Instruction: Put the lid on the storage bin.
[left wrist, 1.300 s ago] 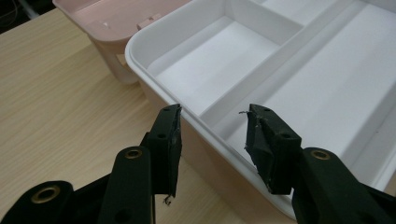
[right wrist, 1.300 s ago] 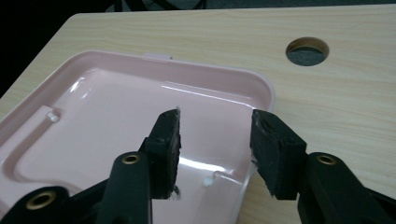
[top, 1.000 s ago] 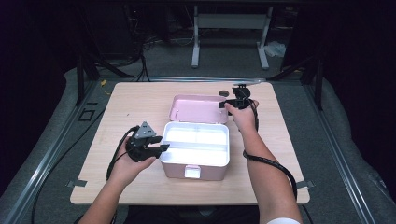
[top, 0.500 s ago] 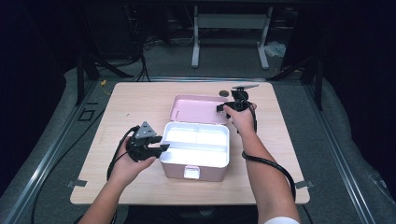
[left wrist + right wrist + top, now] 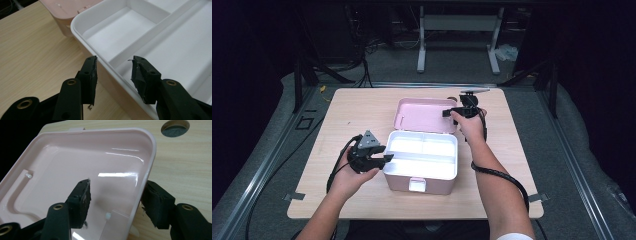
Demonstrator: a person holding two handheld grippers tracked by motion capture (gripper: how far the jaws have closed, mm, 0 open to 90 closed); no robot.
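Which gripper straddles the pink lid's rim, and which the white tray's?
The right gripper straddles the pink lid rim, at the box's far side. The left gripper straddles the white tray wall, nearer the person. Both open.

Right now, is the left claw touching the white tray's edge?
Apart. The left gripper view shows the left claw open astride the white tray's rim, with a gap between each jaw and it.

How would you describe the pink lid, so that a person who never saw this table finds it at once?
Start at the wooden table and find the pink box at its middle, with the white tray inside. The pink lid lies open flat behind it; the right gripper straddles its right rim. Unlike the tray, it is pink, shallow and undivided.
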